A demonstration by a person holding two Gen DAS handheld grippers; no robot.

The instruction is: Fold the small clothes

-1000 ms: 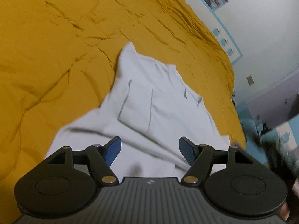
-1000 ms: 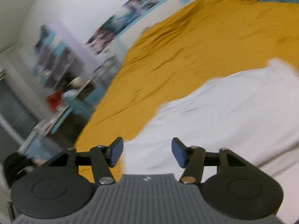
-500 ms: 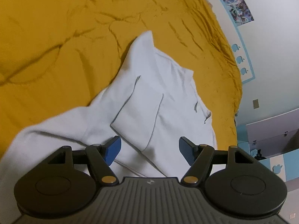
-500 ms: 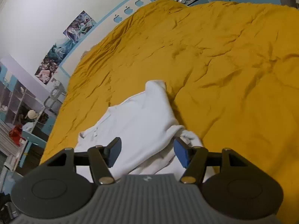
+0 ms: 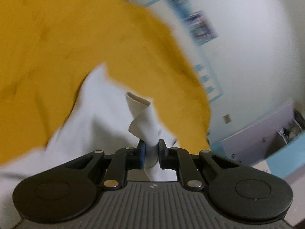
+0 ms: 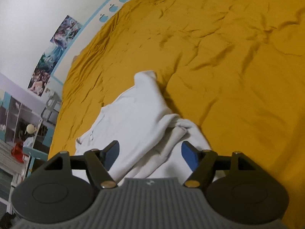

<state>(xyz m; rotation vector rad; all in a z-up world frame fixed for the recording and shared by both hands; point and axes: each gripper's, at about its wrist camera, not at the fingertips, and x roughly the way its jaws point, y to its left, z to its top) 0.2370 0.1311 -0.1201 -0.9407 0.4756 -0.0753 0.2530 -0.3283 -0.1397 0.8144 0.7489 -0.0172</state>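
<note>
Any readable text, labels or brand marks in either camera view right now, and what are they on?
No words or numbers can be read.
Small pale emblem on the right tool's body: a mark, not letters.
Posters on the wall: pictures only, any print too small.
Left view: wall pictures blurred.

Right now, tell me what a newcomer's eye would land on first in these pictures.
The mustard-yellow bedspread fills both views, with a rumpled white garment lying on it near the cameras. In the left wrist view the left gripper is closing on a twisted bunch of that cloth. The right gripper hovers over the garment, fingers opening, nothing pinched.
</note>
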